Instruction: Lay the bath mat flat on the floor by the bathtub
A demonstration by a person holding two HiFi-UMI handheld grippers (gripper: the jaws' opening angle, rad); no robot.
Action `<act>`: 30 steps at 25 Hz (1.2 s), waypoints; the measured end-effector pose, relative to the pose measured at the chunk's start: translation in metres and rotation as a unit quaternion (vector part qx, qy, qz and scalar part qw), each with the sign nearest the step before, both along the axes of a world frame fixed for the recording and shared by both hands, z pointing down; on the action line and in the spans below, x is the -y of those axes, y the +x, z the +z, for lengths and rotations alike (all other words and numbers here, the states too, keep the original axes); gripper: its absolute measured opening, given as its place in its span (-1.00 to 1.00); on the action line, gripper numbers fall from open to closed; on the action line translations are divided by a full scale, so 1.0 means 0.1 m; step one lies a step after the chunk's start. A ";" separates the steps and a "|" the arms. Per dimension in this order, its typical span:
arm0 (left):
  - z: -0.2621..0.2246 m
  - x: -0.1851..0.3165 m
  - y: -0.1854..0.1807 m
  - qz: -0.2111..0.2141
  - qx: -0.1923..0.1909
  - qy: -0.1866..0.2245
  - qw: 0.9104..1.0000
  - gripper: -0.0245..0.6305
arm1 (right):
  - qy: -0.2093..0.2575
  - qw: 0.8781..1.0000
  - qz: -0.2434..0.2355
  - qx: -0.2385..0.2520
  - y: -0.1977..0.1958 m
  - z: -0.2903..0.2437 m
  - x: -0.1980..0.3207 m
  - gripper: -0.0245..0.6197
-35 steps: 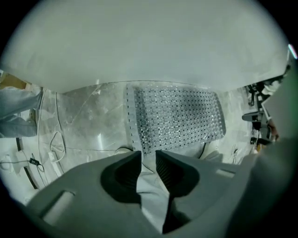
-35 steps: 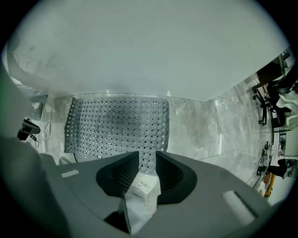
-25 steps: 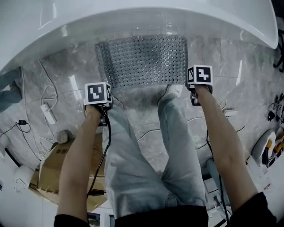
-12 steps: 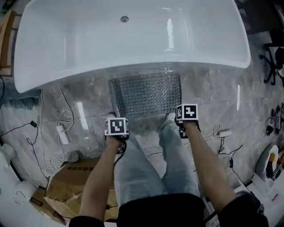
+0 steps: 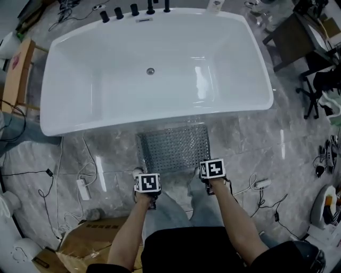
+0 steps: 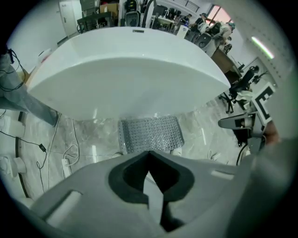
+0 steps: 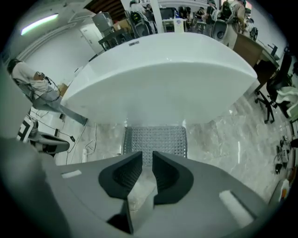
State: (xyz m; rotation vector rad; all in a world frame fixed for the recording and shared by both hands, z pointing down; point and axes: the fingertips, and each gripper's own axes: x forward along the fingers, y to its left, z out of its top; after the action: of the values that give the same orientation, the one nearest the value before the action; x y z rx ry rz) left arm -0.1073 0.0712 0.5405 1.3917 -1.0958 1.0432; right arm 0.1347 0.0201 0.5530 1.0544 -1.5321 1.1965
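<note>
**Now flat on the tiles: mat beside the tub, both grippers empty**

Down on the grey marble floor (image 5: 256, 144) the bath mat (image 5: 173, 146) lies spread out flat. It is a grey perforated rectangle. Its far edge reaches the foot of the bathtub (image 5: 106, 74), about midway along the tub's near side. Whether mat and tub actually touch cannot be told, since the rim overhangs that edge in the head view.

The tub is a white freestanding basin. Its inside shows bare white walls, with a round drain (image 5: 151, 71) on the bottom near the far side. A row of dark tap fittings (image 5: 133, 10) stands along its far rim.

The left gripper (image 6: 149, 155) hangs well above the floor and points steeply down. Its jaws are pressed together at the tips and hold nothing; the mat shows beyond them, apart from the pads. The right gripper (image 7: 147, 158) is also raised and pointing down. Its jaws stand a narrow gap apart, having just been closing a little, and only the floor and the mat's near edge show through the gap. In the head view the two marker cubes (image 5: 147, 183) sit just short of the mat's near edge, one toward each corner, with the person's forearms and trouser legs below them.

A cardboard box (image 5: 90, 242) rests on the floor at the lower left; what it holds cannot be made out. A white power strip (image 5: 83, 189) and loose cables lie between the box and the tub.
</note>
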 end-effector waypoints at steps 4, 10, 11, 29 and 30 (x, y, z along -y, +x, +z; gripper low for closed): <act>-0.51 0.19 0.11 0.023 0.003 0.061 0.998 -0.91 | 0.051 0.998 -0.015 0.017 -0.16 -0.45 0.11 -0.69; -1.39 0.72 0.29 0.066 0.015 0.186 0.980 -0.91 | 0.165 0.985 -0.021 0.049 -0.39 -1.21 0.60 -0.73; -1.51 0.82 0.31 0.069 0.016 0.204 0.976 -0.91 | 0.181 0.982 -0.021 0.056 -0.42 -1.33 0.69 -0.74; -4.13 2.21 0.48 0.070 -0.011 0.498 0.864 -0.91 | 0.520 0.839 -0.077 0.138 -1.09 -4.41 2.04 -0.90; -4.31 2.27 0.49 0.070 -0.011 0.515 0.854 -0.91 | 0.539 0.826 -0.078 0.145 -1.11 -4.62 2.07 -0.90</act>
State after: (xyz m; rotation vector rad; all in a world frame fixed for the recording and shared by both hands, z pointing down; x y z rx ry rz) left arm -0.0584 -0.1556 0.1090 2.3347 -1.6613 0.4849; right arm 0.0232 -0.1867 0.0912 1.4148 -2.5893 0.2768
